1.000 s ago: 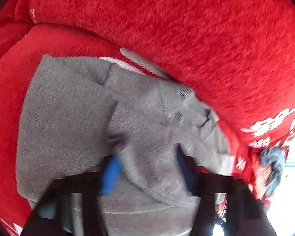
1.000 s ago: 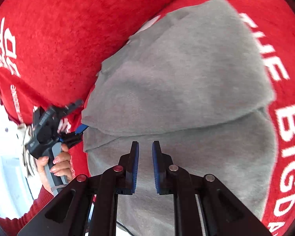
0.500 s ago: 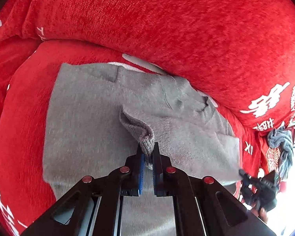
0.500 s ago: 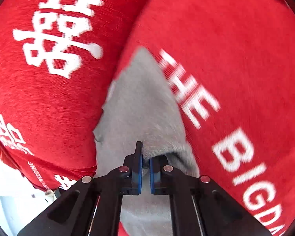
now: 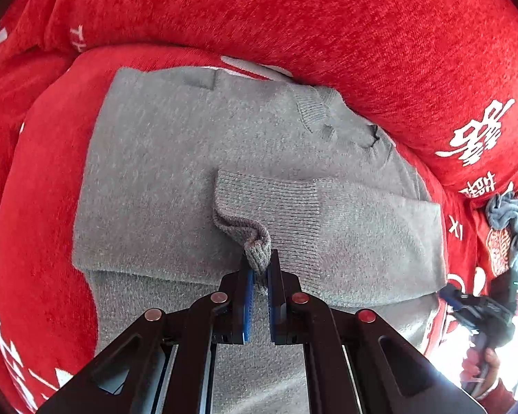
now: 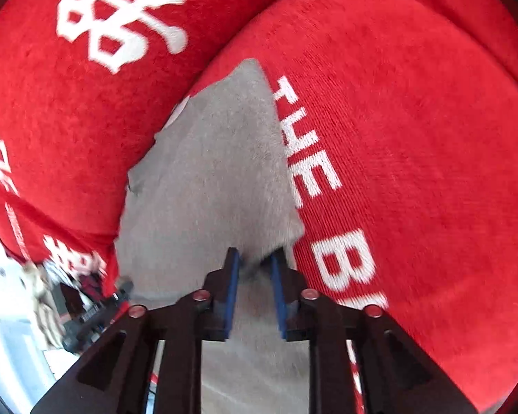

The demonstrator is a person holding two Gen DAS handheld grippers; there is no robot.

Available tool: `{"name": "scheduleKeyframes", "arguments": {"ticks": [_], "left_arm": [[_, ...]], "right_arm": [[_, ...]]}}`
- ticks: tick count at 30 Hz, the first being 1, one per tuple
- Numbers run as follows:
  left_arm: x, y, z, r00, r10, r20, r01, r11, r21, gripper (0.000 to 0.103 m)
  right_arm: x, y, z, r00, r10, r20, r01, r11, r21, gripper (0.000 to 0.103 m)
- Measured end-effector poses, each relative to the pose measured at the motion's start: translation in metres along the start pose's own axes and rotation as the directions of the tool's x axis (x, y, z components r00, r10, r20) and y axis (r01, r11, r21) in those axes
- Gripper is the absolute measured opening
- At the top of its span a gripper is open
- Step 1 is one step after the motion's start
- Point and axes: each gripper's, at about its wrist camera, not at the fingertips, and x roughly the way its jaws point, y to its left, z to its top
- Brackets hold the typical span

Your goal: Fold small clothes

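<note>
A small grey knit sweater [image 5: 176,172] lies on a red sofa seat, its neck toward the backrest. One sleeve is folded across the body, ending in a ribbed cuff [image 5: 259,252]. My left gripper [image 5: 258,269] is shut on that cuff's corner and lifts it a little. In the right wrist view the sweater [image 6: 221,158] runs away from me, blurred. My right gripper [image 6: 255,262] has its jaws partly apart around the sweater's near corner, which sits between the blue pads. The right gripper also shows at the far right of the left wrist view [image 5: 473,310].
A red sofa backrest [image 5: 293,24] with white characters rises behind the sweater. The seat cushion [image 6: 414,138] carries white letters. A crumpled grey-blue garment [image 5: 511,220] lies at the sofa's right end. Bright floor shows at the lower left [image 6: 13,327].
The left gripper has carried the cuff further across, so the sleeve now lies flatter over the body. The right gripper's jaws have opened from shut on the sweater's corner.
</note>
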Motion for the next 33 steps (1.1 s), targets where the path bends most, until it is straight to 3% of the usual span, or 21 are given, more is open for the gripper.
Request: {"name": "scheduleKeyframes", "arguments": {"ticks": [2,4,9,10,11,12,14,16,20,21,23,25,26,27,30,33], "left_arm": [[-0.001,-0.002,0.0,1.0,0.01,0.004,-0.01,1.0,0.004,0.008],[-0.001,-0.004,0.001,1.0,0.02,0.005,-0.02,1.0,0.009,0.008],[0.002,-0.005,0.001,0.999,0.039,0.005,-0.039,0.999,0.017,0.008],[0.001,-0.006,0.001,0.999,0.041,0.009,-0.042,0.999,0.02,0.008],[-0.001,-0.007,0.001,0.999,0.043,0.013,-0.043,0.999,0.024,0.008],[-0.004,-0.008,0.001,0.999,0.043,0.02,-0.044,0.999,0.03,0.008],[-0.009,-0.012,0.003,0.998,0.042,0.038,-0.044,0.998,0.046,0.008],[-0.008,-0.014,0.004,0.997,0.059,0.049,-0.063,0.996,0.07,0.008],[0.004,-0.009,0.002,0.994,0.112,0.009,-0.113,0.991,0.075,0.008],[0.003,-0.006,0.0,0.989,0.148,0.01,-0.148,0.986,0.073,0.008],[-0.004,0.0,-0.002,0.981,0.191,0.023,-0.192,0.979,0.066,0.018],[-0.015,0.009,-0.005,0.961,0.272,0.048,-0.274,0.961,0.046,0.052],[-0.021,0.012,-0.005,0.955,0.291,0.065,-0.293,0.955,0.041,0.059],[-0.027,0.013,-0.006,0.951,0.299,0.083,-0.303,0.952,0.038,0.063],[-0.044,0.013,-0.005,0.963,0.256,0.088,-0.26,0.965,0.042,0.063],[-0.044,0.001,-0.001,0.971,0.217,0.096,-0.226,0.97,0.087,0.063]], "right_arm": [[-0.021,0.007,0.004,0.997,0.006,0.071,-0.003,0.999,-0.04,0.032],[-0.027,0.003,0.017,0.994,-0.012,0.112,0.015,1.0,-0.027,0.047],[0.018,-0.016,0.069,0.999,-0.033,0.033,0.031,0.998,0.051,0.047],[0.03,-0.018,0.075,1.0,-0.018,0.006,0.018,0.998,0.059,0.044],[0.031,-0.015,0.079,1.0,-0.017,0.02,0.016,0.999,0.045,0.033],[0.033,-0.01,0.083,1.0,-0.03,0.007,0.03,0.999,0.026,0.008],[0.024,0.006,0.086,0.999,-0.027,0.026,0.029,0.999,-0.046,0.008],[0.018,0.021,0.088,0.996,-0.081,0.047,0.087,0.987,-0.138,0.007],[0.039,0.007,0.089,0.98,-0.199,-0.013,0.193,0.966,-0.174,0.007],[0.038,0.004,0.087,0.983,-0.185,0.005,0.183,0.969,-0.166,0.008],[0.031,-0.002,0.082,0.985,-0.171,0.025,0.173,0.978,-0.116,0.008],[0.024,-0.01,0.08,0.986,-0.165,0.029,0.166,0.984,-0.057,0.019],[0.019,-0.013,0.076,0.989,-0.145,0.021,0.145,0.989,-0.032,0.02],[0.013,-0.016,0.069,0.993,-0.116,0.017,0.116,0.993,-0.011,0.025],[-0.008,-0.021,0.044,0.998,-0.053,0.014,0.053,0.998,0.024,0.047],[-0.017,-0.036,0.018,1.0,0.03,-0.002,-0.03,0.995,0.097,0.047]]}}
